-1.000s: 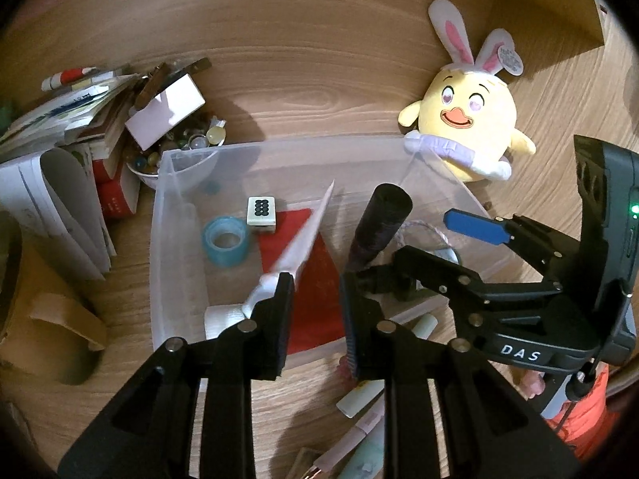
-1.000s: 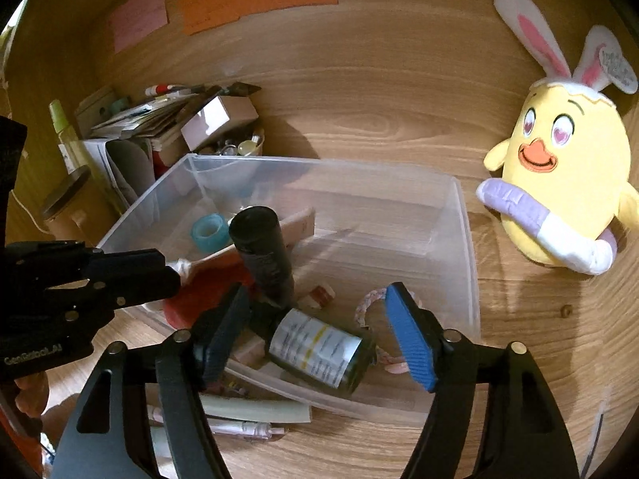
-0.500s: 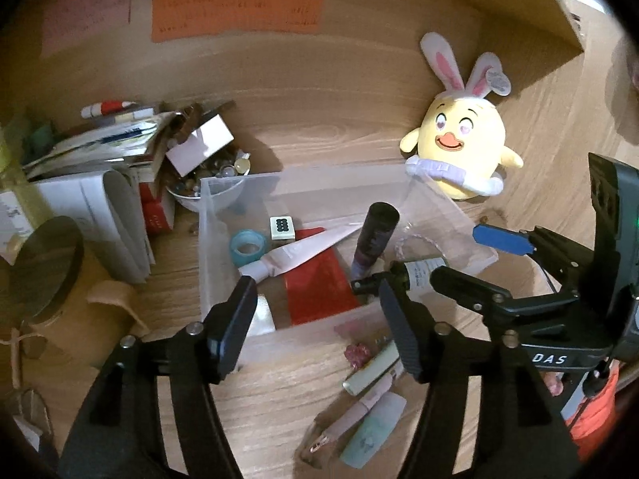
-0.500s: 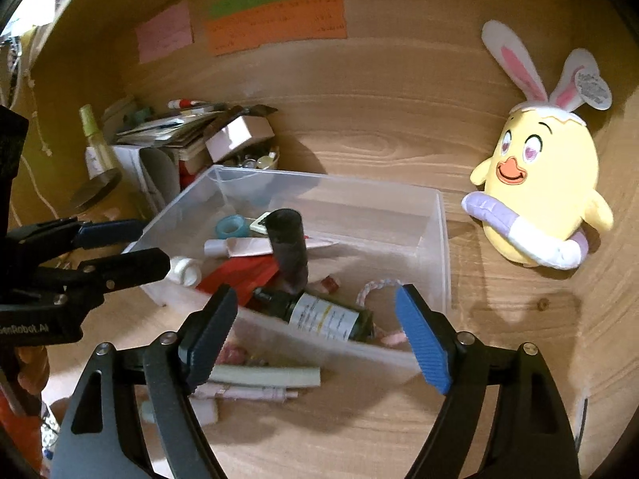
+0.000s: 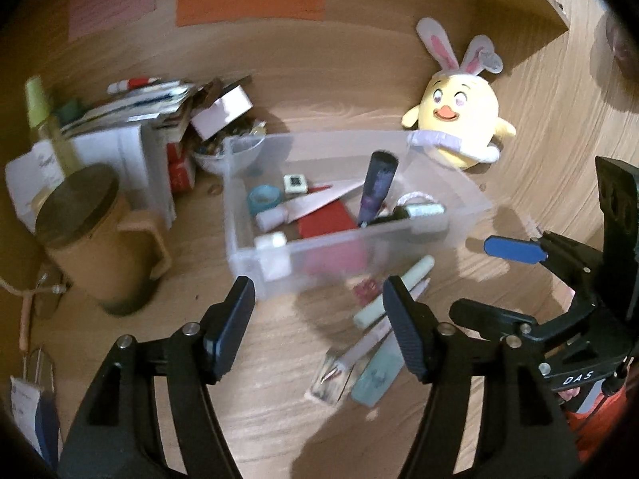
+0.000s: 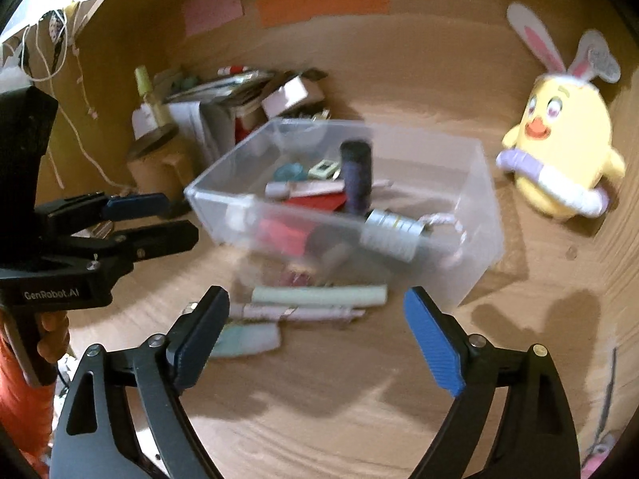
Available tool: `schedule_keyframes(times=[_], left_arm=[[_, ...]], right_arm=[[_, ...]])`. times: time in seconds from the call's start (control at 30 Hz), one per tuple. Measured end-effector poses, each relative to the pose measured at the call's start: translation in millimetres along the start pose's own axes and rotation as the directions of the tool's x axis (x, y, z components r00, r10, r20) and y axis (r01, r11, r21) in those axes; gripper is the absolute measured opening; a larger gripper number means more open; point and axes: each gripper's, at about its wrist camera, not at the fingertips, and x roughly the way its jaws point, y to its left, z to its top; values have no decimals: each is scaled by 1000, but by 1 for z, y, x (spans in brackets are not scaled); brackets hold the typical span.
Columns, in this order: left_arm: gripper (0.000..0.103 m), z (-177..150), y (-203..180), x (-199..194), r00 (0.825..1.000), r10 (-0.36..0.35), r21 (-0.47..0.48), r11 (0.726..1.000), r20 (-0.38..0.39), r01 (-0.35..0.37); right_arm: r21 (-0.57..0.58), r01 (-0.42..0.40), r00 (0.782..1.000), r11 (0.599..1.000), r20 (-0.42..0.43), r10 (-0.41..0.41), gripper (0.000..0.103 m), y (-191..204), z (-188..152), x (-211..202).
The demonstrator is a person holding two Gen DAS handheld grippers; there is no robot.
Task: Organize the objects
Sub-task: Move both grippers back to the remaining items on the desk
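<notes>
Both tools are held empty near the clear bin (image 5: pixel 247 215): left tool (image 5: pixel 317 331) parted, right tool (image 6: pixel 315 335) opening.

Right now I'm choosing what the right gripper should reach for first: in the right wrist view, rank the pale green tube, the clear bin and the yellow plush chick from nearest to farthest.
From the right gripper, whose jaws are opening with nothing between them:
1. Pale green tube, lying on the desk just ahead of the fingers.
2. Clear bin, behind the tube, centre.
3. Yellow plush chick, far right, at the back.
</notes>
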Motion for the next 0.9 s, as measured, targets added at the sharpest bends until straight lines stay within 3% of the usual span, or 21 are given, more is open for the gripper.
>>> schedule_keyframes(times=[0.47, 0.7, 0.9], left_arm=[[66, -56, 29, 3, 995, 21, -85, 996, -96, -29], [66, -69, 41, 6, 992, -3, -108, 994, -126, -11], [66, -74, 38, 8, 990, -25, -89, 996, -137, 13]], right_arm=[[-18, -83, 984, 996, -158, 79, 88, 32, -29, 46], [-133, -44, 981, 990, -195, 17, 89, 55, -28, 61], [-193, -11, 984, 981, -179, -24, 87, 61, -29, 66]])
